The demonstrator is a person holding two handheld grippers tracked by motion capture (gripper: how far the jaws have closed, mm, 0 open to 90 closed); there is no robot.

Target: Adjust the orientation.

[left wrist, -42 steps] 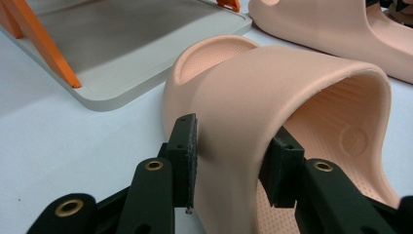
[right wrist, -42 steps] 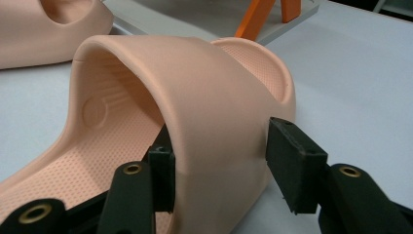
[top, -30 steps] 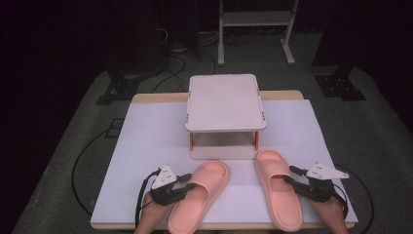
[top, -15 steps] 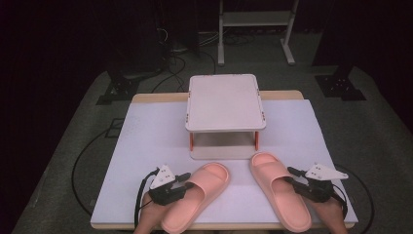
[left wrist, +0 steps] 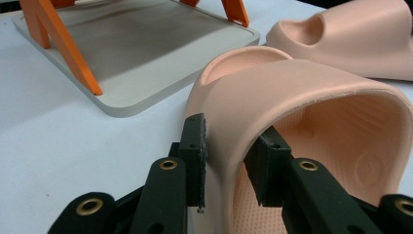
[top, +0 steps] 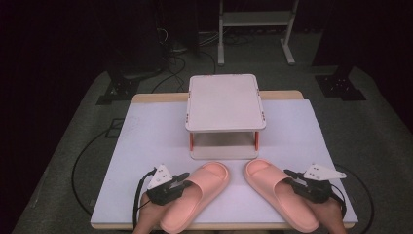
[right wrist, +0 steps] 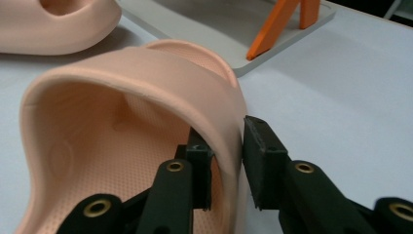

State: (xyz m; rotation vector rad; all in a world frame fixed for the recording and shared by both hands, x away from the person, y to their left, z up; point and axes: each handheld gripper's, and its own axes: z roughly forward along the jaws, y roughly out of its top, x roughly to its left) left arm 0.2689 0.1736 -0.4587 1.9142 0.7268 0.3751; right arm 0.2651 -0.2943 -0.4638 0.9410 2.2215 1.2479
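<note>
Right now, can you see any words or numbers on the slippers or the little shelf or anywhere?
No text can be read anywhere.
Left slipper: plain pink, only a dotted texture inside, no letters.
Right slipper: plain pink too, no brand mark visible.
Small shelf: blank pale top, orange legs, no label.
White table cover: bare.
Left gripper and right gripper: black, unmarked.

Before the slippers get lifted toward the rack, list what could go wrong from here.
1. Each tool pinches only the thin strap wall: the left tool on the left slipper, the right tool on the right slipper. The soft strap may flex and slip out.
2. Held at one side, each slipper would likely hang tilted or swing when raised.
3. The toes lie close to the two-tier rack, so a forward move may knock its base or orange legs.
</note>
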